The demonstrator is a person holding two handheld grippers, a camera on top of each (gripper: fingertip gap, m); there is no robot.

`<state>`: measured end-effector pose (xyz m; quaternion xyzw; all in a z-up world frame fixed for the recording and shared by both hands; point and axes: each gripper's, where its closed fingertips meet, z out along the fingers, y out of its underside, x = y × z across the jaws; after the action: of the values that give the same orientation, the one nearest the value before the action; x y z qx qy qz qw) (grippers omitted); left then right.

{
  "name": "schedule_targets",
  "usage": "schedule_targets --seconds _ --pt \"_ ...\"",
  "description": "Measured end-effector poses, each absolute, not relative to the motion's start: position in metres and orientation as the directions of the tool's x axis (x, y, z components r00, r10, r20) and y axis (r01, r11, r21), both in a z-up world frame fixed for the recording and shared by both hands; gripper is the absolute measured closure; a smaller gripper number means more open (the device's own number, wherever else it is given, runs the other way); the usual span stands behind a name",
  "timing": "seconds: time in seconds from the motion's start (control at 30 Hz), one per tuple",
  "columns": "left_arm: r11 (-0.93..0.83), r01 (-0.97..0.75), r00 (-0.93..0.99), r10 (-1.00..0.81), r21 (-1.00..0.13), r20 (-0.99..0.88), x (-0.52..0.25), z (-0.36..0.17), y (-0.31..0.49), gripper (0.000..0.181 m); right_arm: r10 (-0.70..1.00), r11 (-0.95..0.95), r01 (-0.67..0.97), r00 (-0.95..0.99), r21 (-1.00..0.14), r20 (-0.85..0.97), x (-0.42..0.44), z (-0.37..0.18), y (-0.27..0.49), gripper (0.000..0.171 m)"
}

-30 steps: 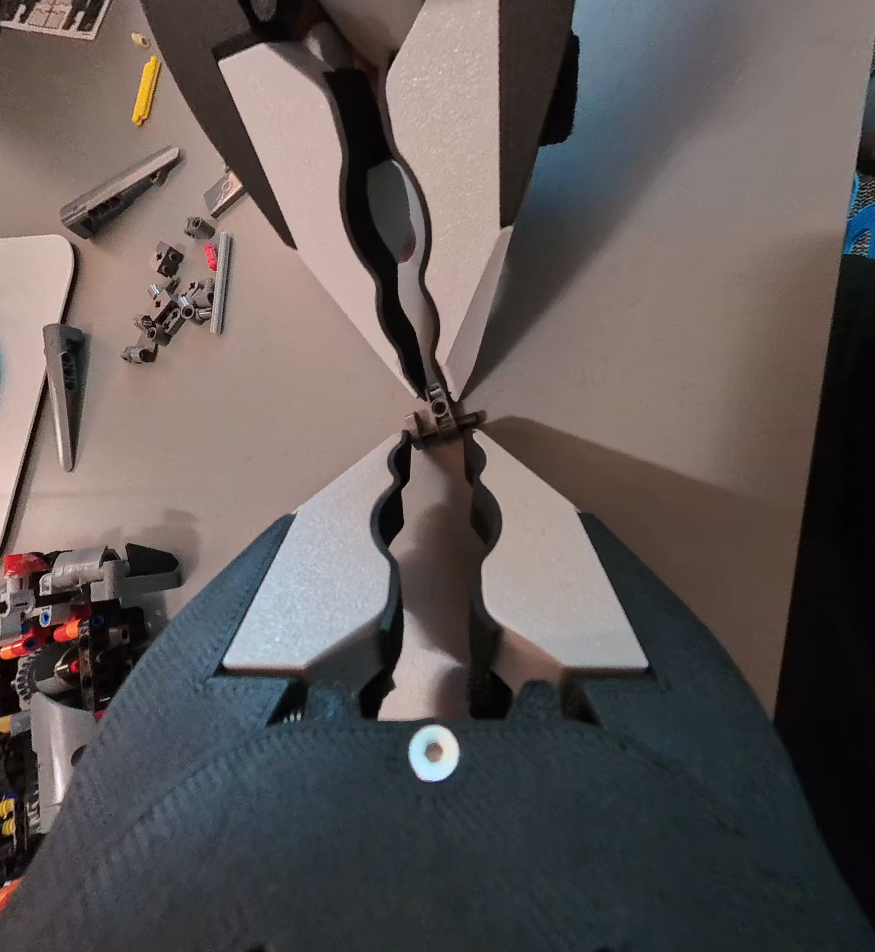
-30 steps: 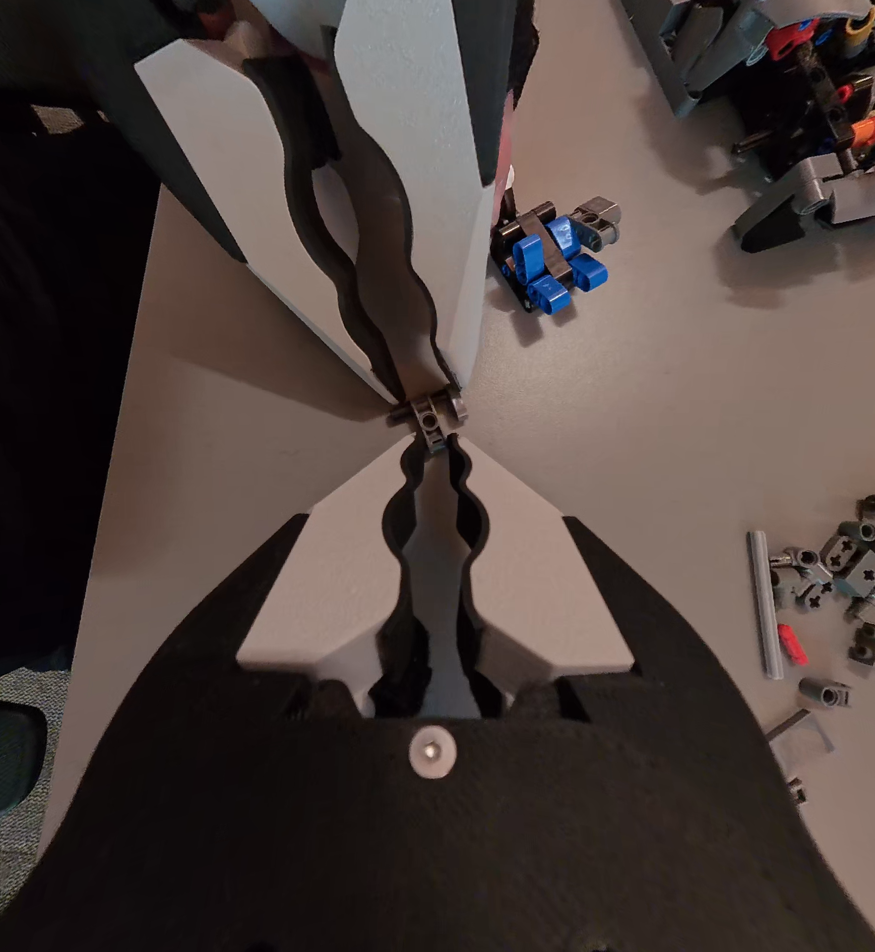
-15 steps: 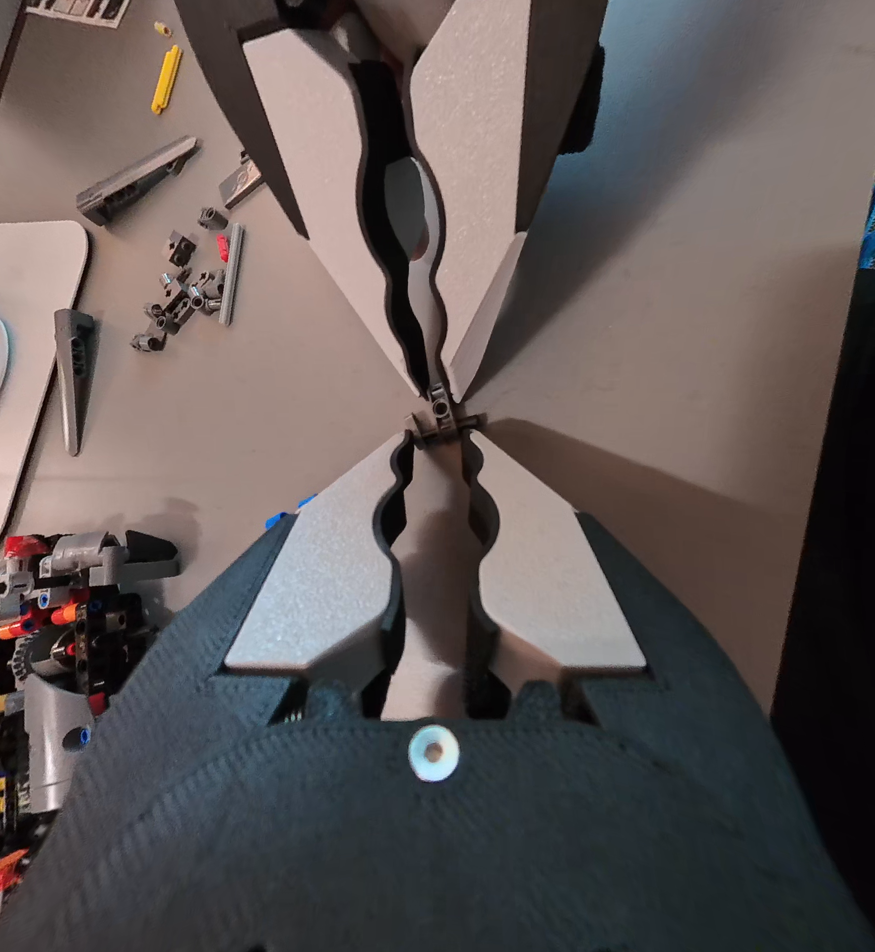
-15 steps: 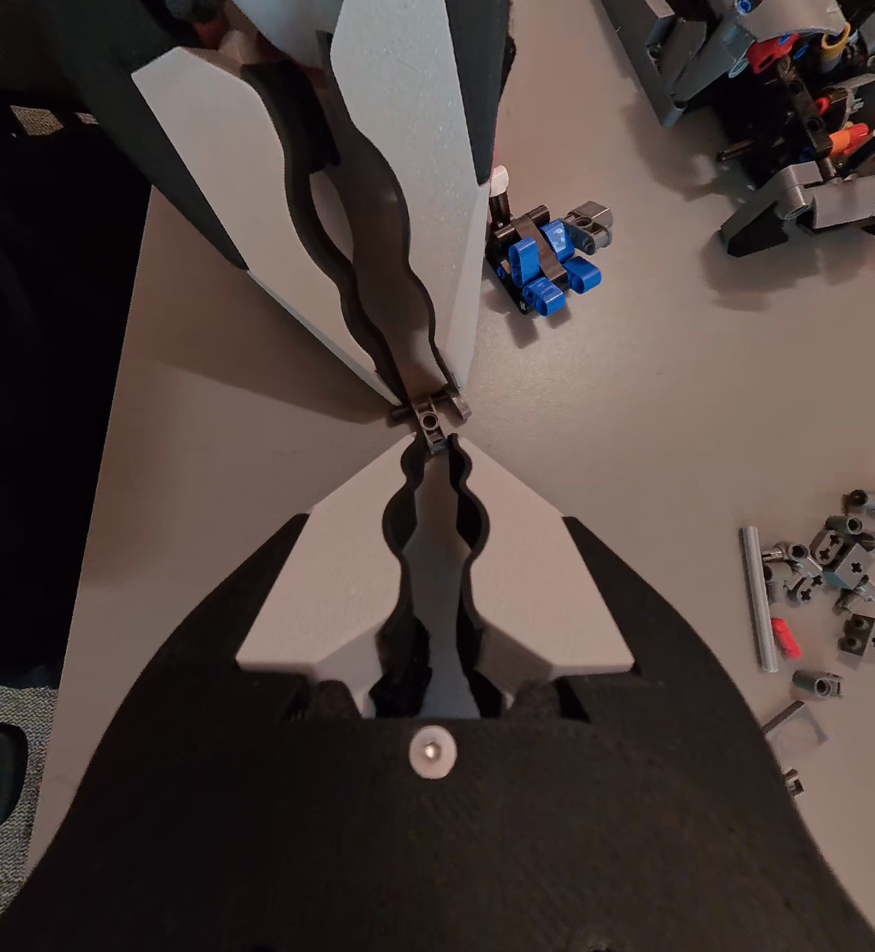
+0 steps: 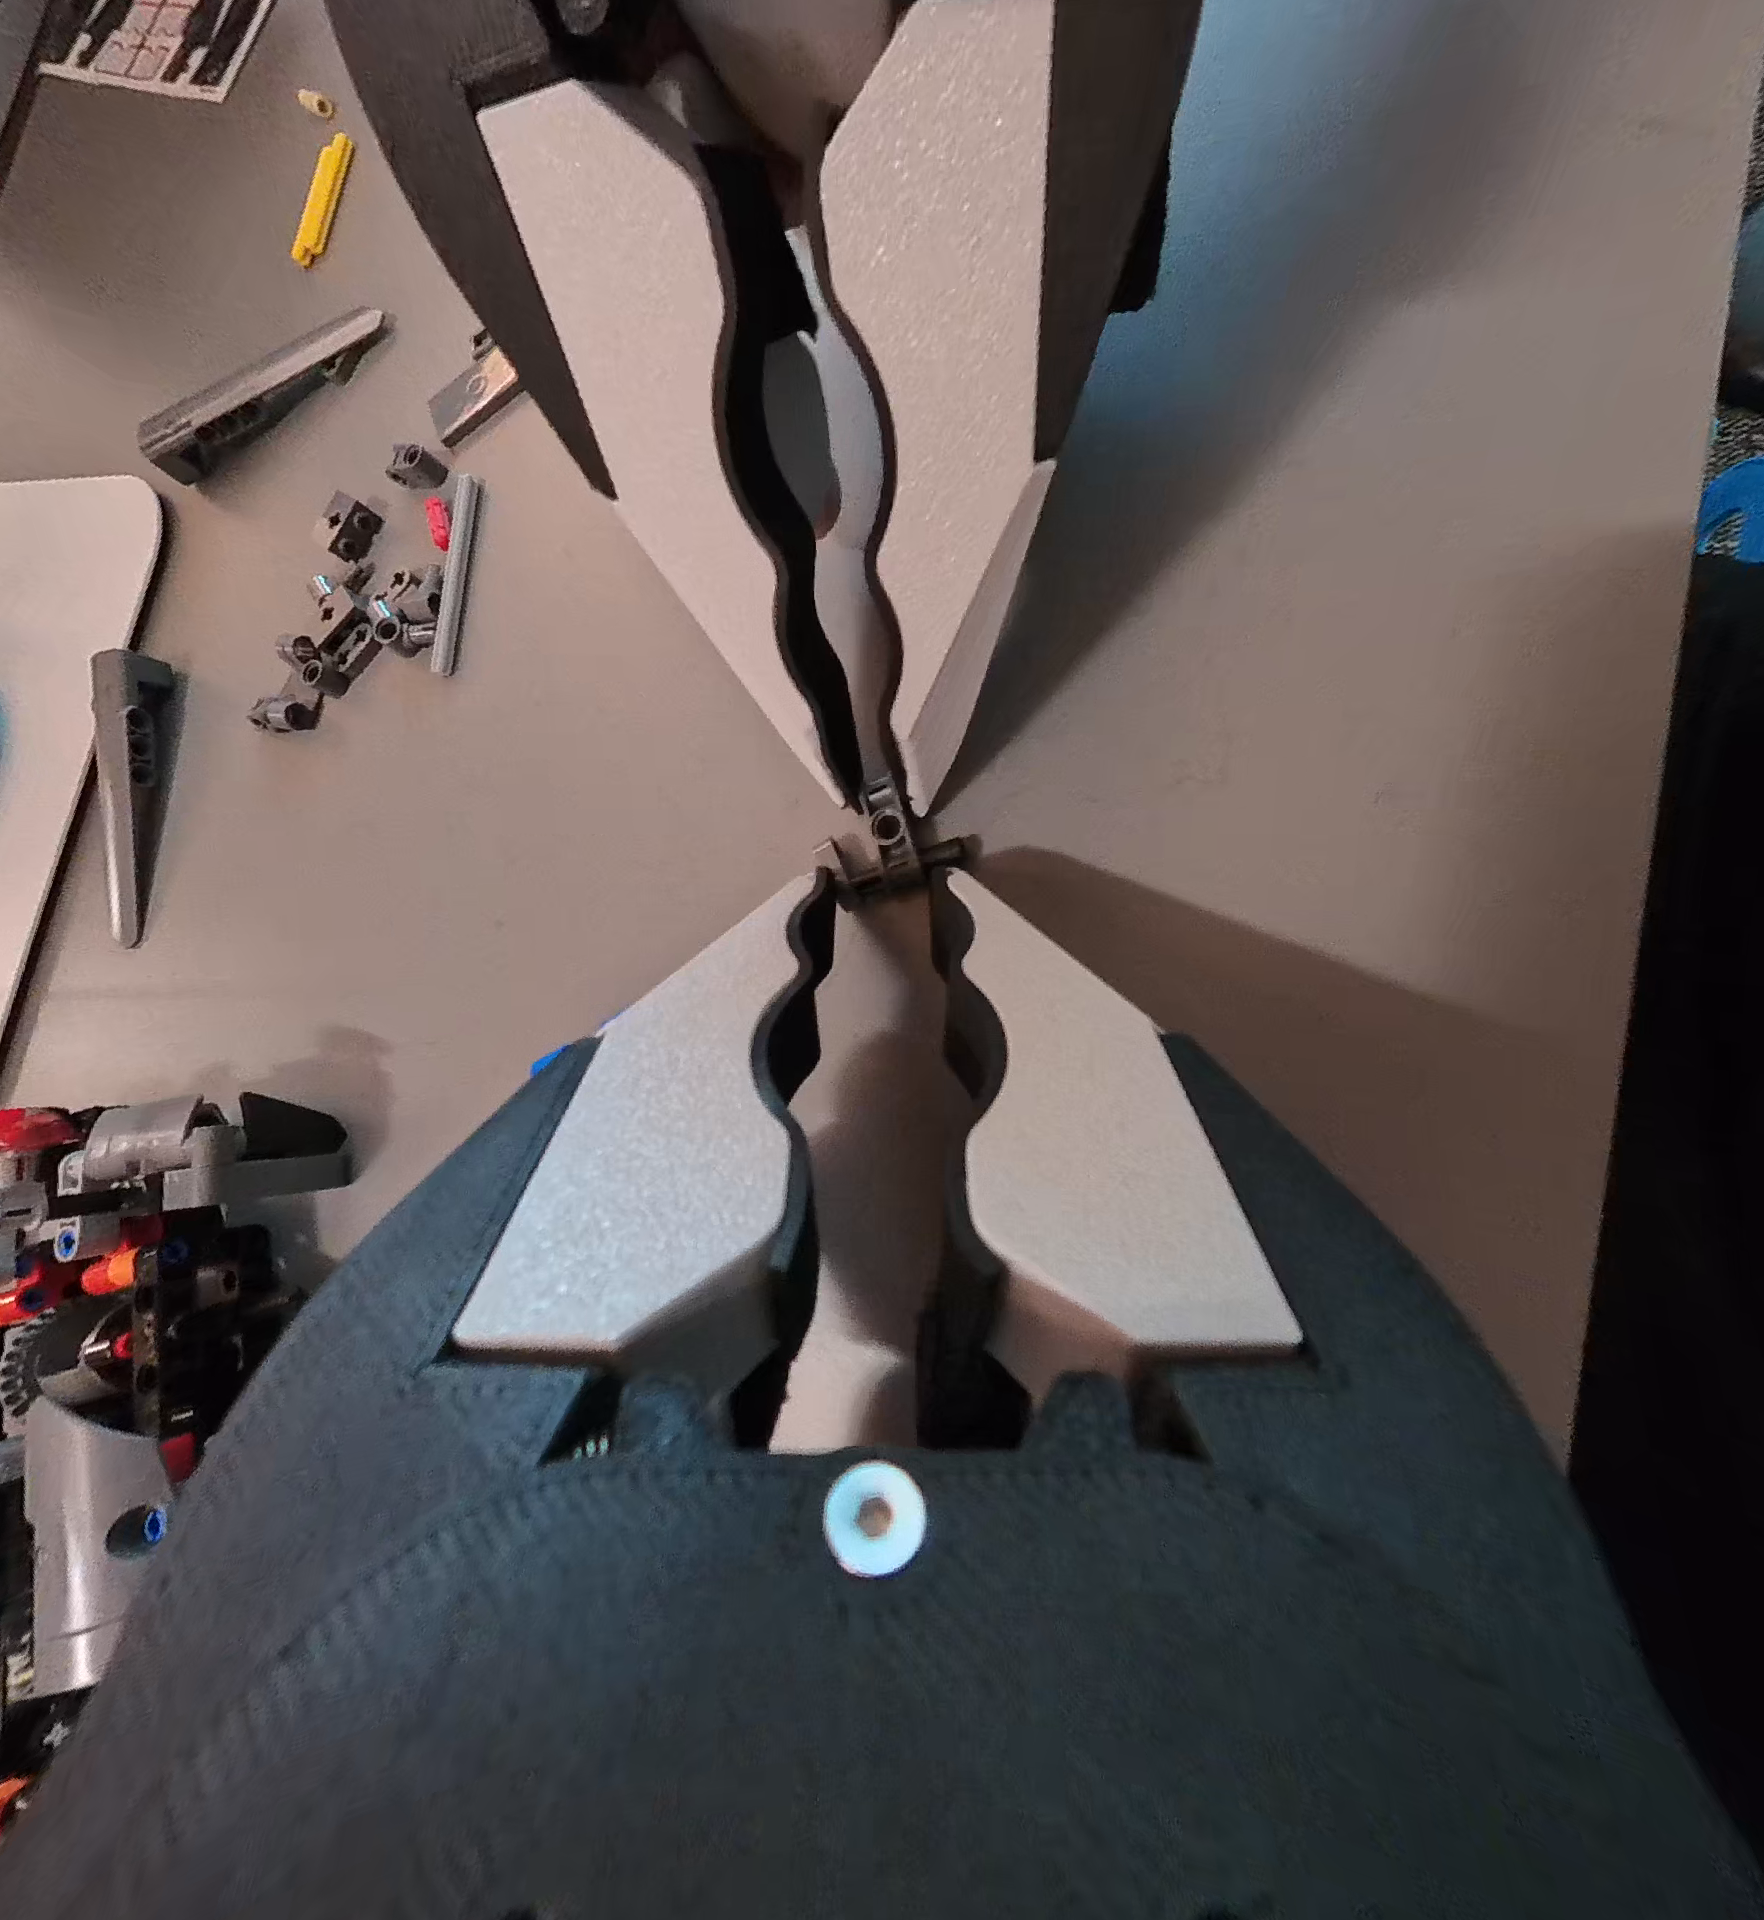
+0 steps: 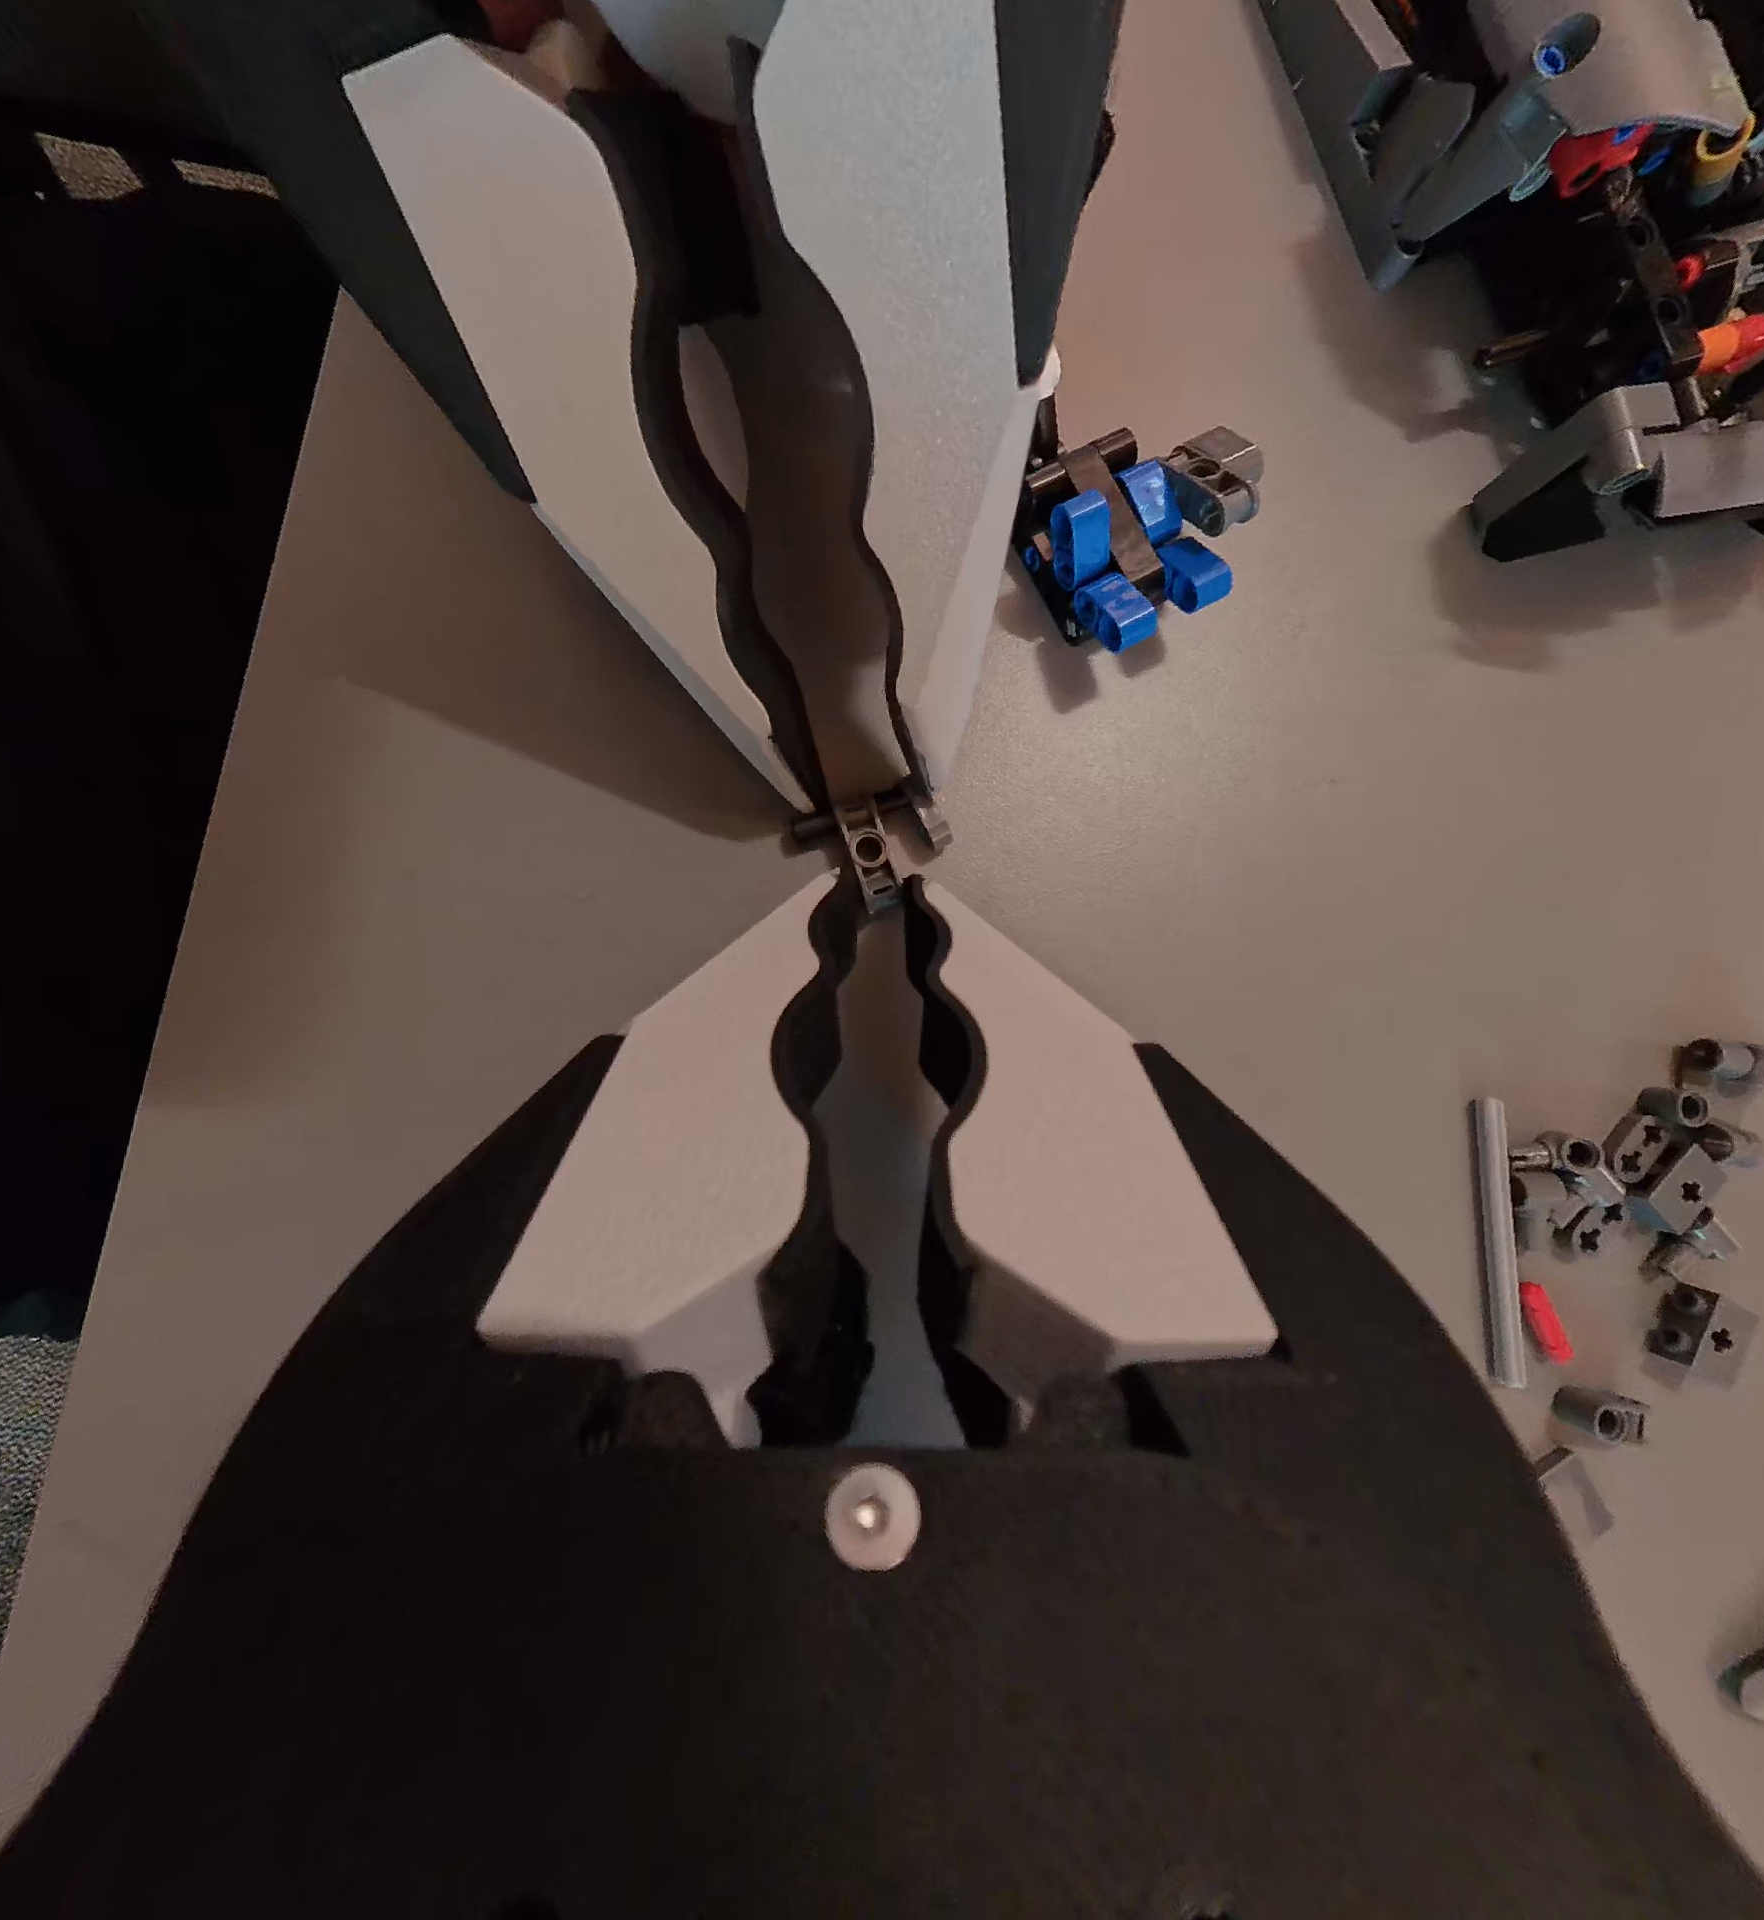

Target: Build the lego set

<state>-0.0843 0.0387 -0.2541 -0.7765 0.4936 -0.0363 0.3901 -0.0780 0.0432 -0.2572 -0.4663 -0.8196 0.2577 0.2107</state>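
Lego pieces, a small dark grey connector point(image 6: 870, 854) on a thin dark axle point(image 5: 893, 871), are held above the worktop point(image 5: 1273, 644). Right tongs point(image 6: 883, 891) are clenched on the connector, left tongs point(image 5: 883, 883) on the axle, approaching from 12 o'clock, presumably for pressing together.

A small dark-grey connector point(image 5: 888, 831) crossed by a thin black axle point(image 6: 862, 826), above the table.

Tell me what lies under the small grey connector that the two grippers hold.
Under the connector only bare table and the grippers' shadows show. The right gripper and left gripper cover the spot directly beneath it, so nothing there can be checked.
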Motion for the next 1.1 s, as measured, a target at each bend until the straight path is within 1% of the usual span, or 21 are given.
schedule_targets --seconds 0.03,0.6,1.1 --pt "-0.211 -0.735 0.512 -0.796 -0.644 -0.323 -0.0842 -0.2542 0.0386 0.166 0.870 0.437 0.654 -0.481 -0.618 0.107 -0.0780 -0.2572 0.0432 0.165" --pt "-0.229 -0.691 0.529 -0.807 -0.686 -0.263 -0.0835 -0.2542 0.0393 0.165 0.812 0.522 0.600 -0.567 -0.606 0.139 -0.0777 -0.2575 0.0438 0.165" --pt "-0.236 -0.669 0.528 -0.818 -0.705 -0.227 -0.0832 -0.2539 0.0397 0.165 0.801 0.540 0.598 -0.581 -0.592 0.144 -0.0780 -0.2576 0.0440 0.165"
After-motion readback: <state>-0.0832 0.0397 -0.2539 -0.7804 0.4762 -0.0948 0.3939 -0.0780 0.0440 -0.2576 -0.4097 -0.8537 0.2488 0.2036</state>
